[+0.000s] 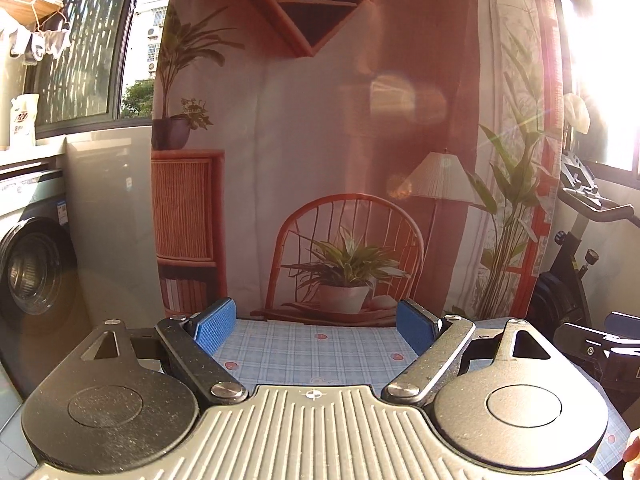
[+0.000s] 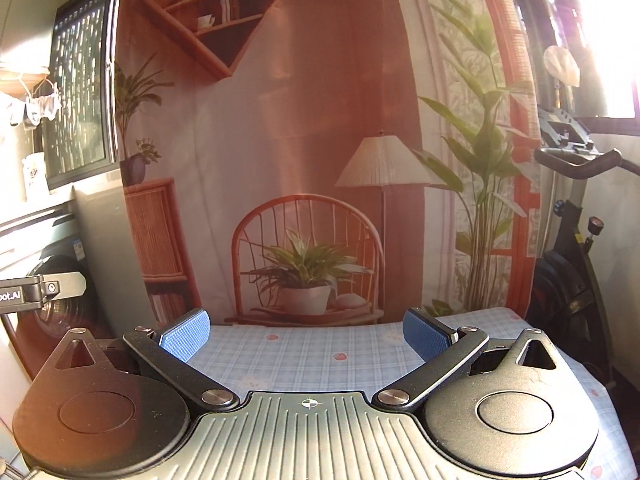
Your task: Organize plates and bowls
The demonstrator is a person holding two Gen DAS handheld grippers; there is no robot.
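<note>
No plates or bowls show in either view. My left gripper is open and empty, its blue pads spread wide above a table with a blue checked cloth. My right gripper is also open and empty above the same cloth. Both point level toward the back of the table. Part of the right gripper shows at the right edge of the left wrist view. Part of the left gripper shows at the left edge of the right wrist view.
A printed fabric backdrop hangs right behind the table's far edge. A washing machine stands to the left. An exercise bike stands to the right. Strong sunlight glares in from the right window.
</note>
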